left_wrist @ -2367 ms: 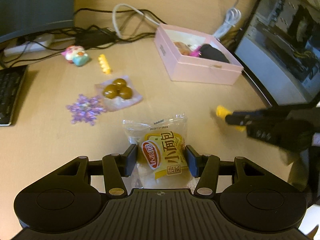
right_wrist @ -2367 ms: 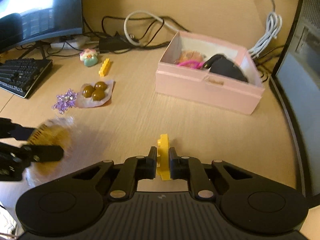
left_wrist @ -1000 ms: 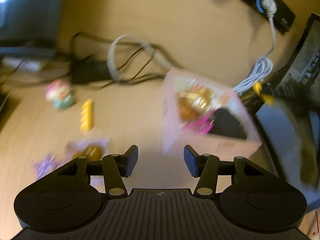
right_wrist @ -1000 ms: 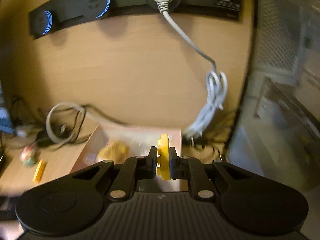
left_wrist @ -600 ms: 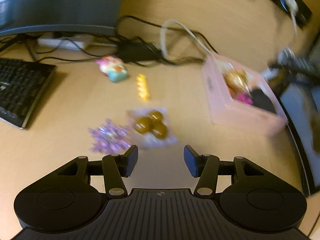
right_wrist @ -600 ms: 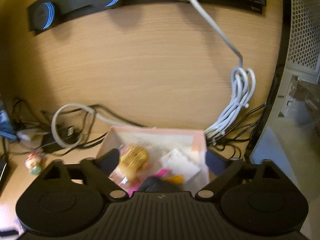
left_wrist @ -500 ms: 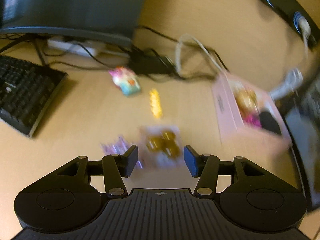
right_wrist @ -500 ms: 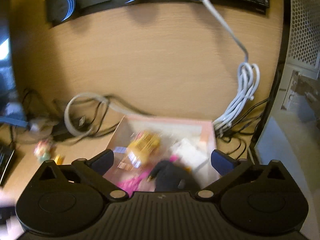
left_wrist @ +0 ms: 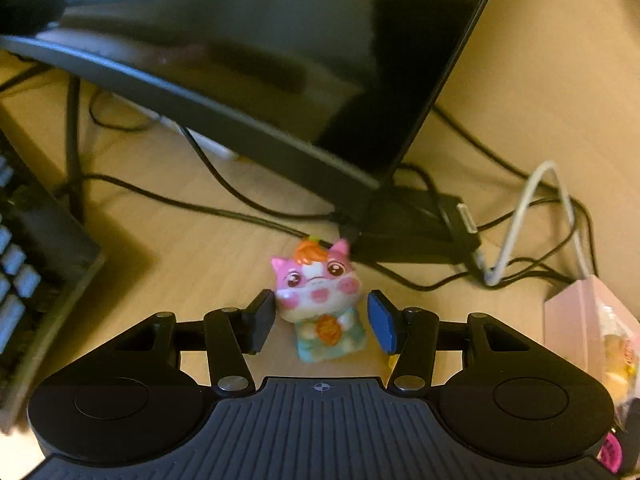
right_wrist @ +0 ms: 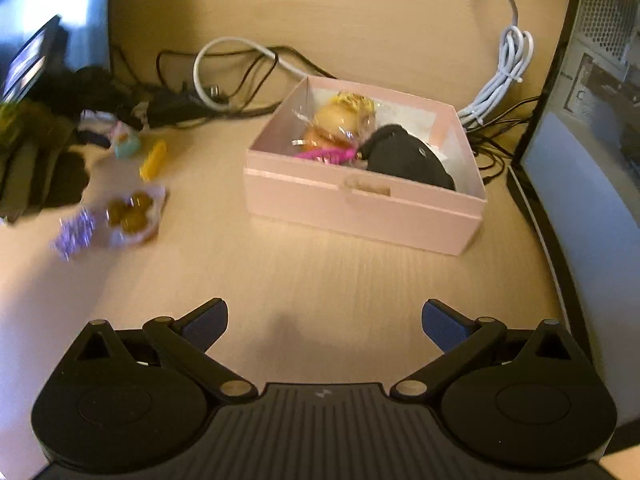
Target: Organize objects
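A pink cat figurine (left_wrist: 320,304) with a teal base stands on the desk between the fingers of my left gripper (left_wrist: 321,322). The jaws are open around it, with small gaps on both sides. My right gripper (right_wrist: 324,326) is wide open and empty, low over bare desk in front of the pink box (right_wrist: 360,204). The box holds a bread packet (right_wrist: 340,120), a black item (right_wrist: 404,156) and a pink item (right_wrist: 326,155). The figurine (right_wrist: 126,140), a yellow brick (right_wrist: 153,154), a packet of brown balls (right_wrist: 130,210) and a purple snowflake (right_wrist: 74,234) lie left of the box.
A monitor (left_wrist: 260,60) leans over the desk just behind the figurine, with black cables and an adapter (left_wrist: 408,220) beside it. A keyboard (left_wrist: 28,280) is at the left. A second screen (right_wrist: 592,208) stands at the right. White cable coils (right_wrist: 508,72) lie behind the box.
My left gripper let go of the bread packet, now in the box, and swung left to straddle the figurine. My right gripper dropped the yellow brick into the box, opened wide and pulled back.
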Motion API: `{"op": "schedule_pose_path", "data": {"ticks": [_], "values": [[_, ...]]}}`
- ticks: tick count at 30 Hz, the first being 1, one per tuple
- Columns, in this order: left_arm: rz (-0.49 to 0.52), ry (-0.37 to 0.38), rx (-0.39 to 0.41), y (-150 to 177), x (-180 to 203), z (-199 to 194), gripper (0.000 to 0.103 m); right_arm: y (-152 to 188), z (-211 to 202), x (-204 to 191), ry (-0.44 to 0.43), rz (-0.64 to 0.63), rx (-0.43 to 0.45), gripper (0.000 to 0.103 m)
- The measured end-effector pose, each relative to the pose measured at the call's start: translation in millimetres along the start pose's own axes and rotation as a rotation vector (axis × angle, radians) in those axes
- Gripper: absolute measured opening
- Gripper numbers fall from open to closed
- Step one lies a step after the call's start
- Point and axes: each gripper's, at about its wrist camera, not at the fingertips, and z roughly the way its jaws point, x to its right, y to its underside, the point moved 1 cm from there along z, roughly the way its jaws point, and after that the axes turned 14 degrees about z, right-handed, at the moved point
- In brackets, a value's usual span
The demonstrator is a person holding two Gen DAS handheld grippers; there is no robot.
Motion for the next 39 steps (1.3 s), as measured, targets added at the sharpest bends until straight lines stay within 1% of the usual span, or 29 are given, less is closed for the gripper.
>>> {"op": "schedule_pose_path", "data": {"ticks": [1,2,3,6,8,10,13,15,18,21,25,27,29,33,35,37,39], "values": [[0.017,-0.014,0.021,0.4,1.1,0.7,0.057,3.4,0.2,0.3,0.016,-0.012,0.018,0.103],[0.038,-0.034,0.033,0.4,4.0,2.4,0.056,6.2,-1.4,1.5,0.048,-0.013,0.038,0.103],[0.044,-0.035,0.040,0.9,4.8,3.3,0.055,7.1,-1.4,2.8,0.077,-0.005,0.050,0.103],[-0.008,-0.007,0.063,5.0,-0.2,-2.9,0.053,5.3,-1.0,4.8,0.090,-0.018,0.057,0.103],[-0.014,0.010,0.048,9.8,-2.8,-9.9,0.052,1.9,-1.5,7.0,0.092,0.009,0.053,0.103],[0.008,0.042,0.026,16.7,-2.1,-21.8,0.051,-0.2,1.8,6.8,0.045,0.037,0.009,0.103],[0.041,0.103,0.033,34.4,-5.7,-48.5,0.051,-1.3,11.7,-6.8,0.013,0.049,-0.034,0.103],[0.065,0.138,0.022,47.0,-10.6,-65.2,0.050,-0.9,13.8,-22.1,-0.027,0.036,-0.041,0.103],[0.139,0.176,-0.012,69.4,-15.5,-90.3,0.050,-1.3,16.8,-50.0,-0.076,0.000,-0.046,0.103],[0.174,0.223,-0.011,88.6,-27.4,-117.3,0.050,-4.4,13.9,-81.7,-0.122,-0.060,-0.025,0.103],[0.167,0.218,0.010,104.0,-51.2,-147.4,0.050,-12.9,11.5,-115.4,-0.171,-0.111,-0.006,0.103],[0.167,0.183,0.041,110.0,-65.3,-163.0,0.049,-21.1,11.9,-132.1,-0.188,-0.146,0.015,0.103],[0.161,0.153,0.054,117.0,-80.3,-173.7,0.049,-32.4,15.6,-146.5,-0.207,-0.161,0.033,0.103],[0.105,0.156,0.024,131.5,-110.6,-179.7,0.049,-64.4,36.7,-176.1,-0.262,-0.127,0.043,0.102],[0.089,0.155,0.015,137.8,-124.4,-184.4,0.050,-81.2,54.6,-187.2,-0.259,-0.078,0.037,0.088],[0.077,0.157,0.014,143.9,-137.3,-189.8,0.049,-95.3,78.5,-198.1,-0.236,-0.053,0.006,0.066],[0.078,0.151,0.014,148.4,-145.7,-193.3,0.050,-104.6,103.6,-209.7,-0.187,-0.058,-0.023,0.060]]}}
